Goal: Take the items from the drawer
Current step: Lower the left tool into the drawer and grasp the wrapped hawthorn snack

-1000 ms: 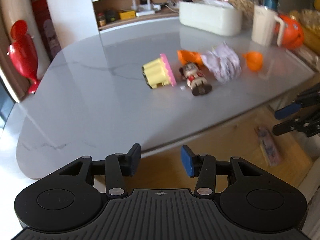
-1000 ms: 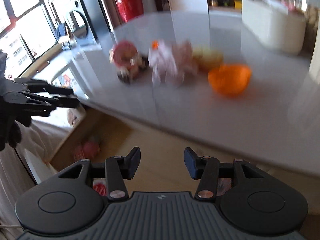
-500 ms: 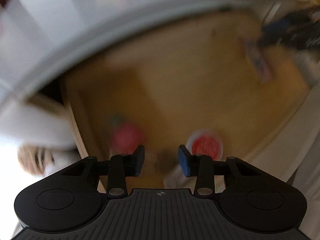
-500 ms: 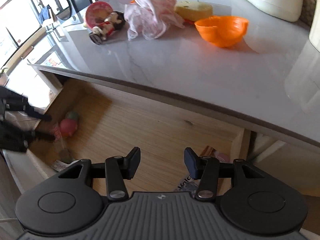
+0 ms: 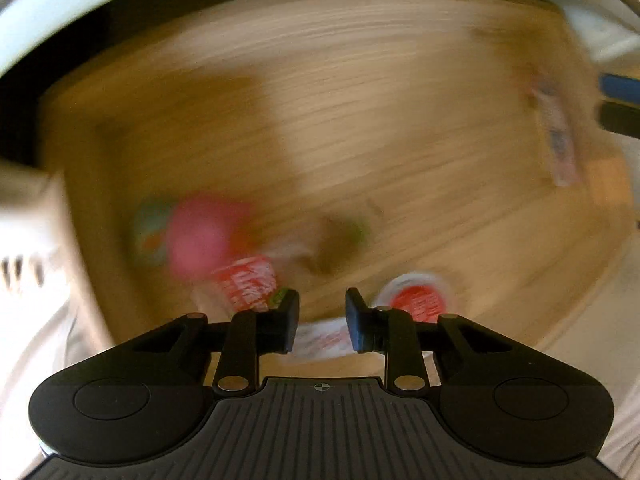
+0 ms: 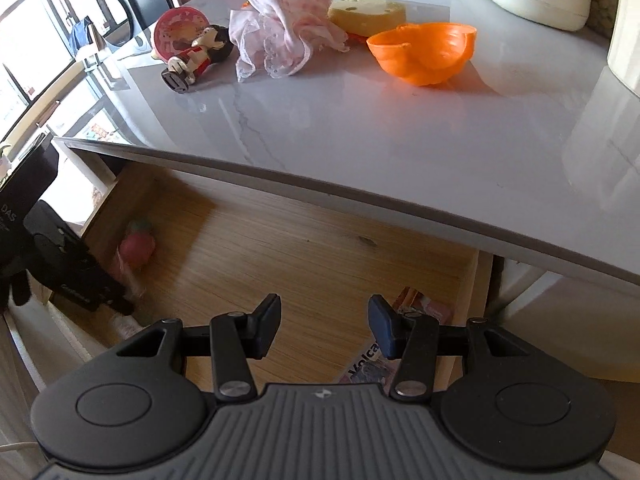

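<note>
The open wooden drawer (image 5: pixel 360 120) fills the blurred left wrist view. My left gripper (image 5: pixel 322 316) points straight down into it, its jaws closing, with a pale wrapper (image 5: pixel 324 338) below the gap and no pad pressing on it. A pink ball-like toy (image 5: pixel 200 236), a red-and-white packet (image 5: pixel 248 280) and a round red-lidded cup (image 5: pixel 416 300) lie close around it. My right gripper (image 6: pixel 323 330) hovers open over the drawer (image 6: pixel 320 256) with nothing between its fingers. In that view the left gripper (image 6: pixel 80 288) sits low at the drawer's left end beside the pink toy (image 6: pixel 138 246).
A flat printed packet (image 6: pixel 384 344) lies at the drawer's right end. The marble tabletop (image 6: pixel 400 128) overhangs the drawer's back and carries a doll (image 6: pixel 196 56), a crumpled cloth (image 6: pixel 284 44), a yellow toy (image 6: pixel 366 14) and an orange bowl (image 6: pixel 424 52).
My left gripper tipped down from the tabletop into the drawer and sank toward the items, its jaws narrowing. The right gripper lowered slightly over the drawer and stayed open.
</note>
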A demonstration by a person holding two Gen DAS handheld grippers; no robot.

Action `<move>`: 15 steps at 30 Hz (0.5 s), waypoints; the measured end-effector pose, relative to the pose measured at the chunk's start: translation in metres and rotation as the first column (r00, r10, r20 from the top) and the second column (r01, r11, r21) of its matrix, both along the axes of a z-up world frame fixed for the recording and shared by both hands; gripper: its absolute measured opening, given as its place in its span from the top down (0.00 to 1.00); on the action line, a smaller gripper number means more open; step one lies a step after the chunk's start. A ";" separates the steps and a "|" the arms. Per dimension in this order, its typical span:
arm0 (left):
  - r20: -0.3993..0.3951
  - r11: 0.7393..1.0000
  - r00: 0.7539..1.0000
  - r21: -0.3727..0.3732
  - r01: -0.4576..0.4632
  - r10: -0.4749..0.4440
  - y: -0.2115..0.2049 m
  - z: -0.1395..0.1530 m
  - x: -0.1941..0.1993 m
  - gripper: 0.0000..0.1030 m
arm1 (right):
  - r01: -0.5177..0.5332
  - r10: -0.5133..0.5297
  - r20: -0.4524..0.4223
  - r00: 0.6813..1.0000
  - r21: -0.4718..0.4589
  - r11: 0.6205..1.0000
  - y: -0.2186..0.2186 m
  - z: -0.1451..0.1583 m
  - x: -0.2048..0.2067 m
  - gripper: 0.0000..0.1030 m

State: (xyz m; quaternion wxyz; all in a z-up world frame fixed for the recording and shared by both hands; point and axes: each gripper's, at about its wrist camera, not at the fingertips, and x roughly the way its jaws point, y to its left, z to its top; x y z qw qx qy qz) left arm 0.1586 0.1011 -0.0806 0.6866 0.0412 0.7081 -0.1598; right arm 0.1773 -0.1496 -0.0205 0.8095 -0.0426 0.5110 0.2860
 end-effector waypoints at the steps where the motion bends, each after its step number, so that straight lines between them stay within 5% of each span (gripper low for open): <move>1: 0.004 0.999 0.999 -0.021 0.036 -0.036 -0.009 0.001 0.002 0.73 | 0.000 0.000 -0.003 1.000 -0.005 1.000 0.001 -0.001 0.000 0.53; 6: -0.004 0.982 0.989 -0.117 0.146 -0.148 -0.038 0.005 0.007 0.73 | -0.011 0.011 -0.005 1.000 -0.017 1.000 0.004 -0.004 0.001 0.53; 9: -0.002 0.972 0.975 -0.083 0.222 -0.223 -0.041 0.010 0.006 0.73 | -0.006 0.006 -0.005 1.000 -0.023 1.000 0.004 -0.005 0.002 0.53; 15: 0.018 0.977 0.977 -0.027 0.211 -0.211 -0.015 0.022 0.006 0.75 | -0.006 0.006 -0.013 1.000 -0.029 1.000 0.003 -0.008 0.004 0.53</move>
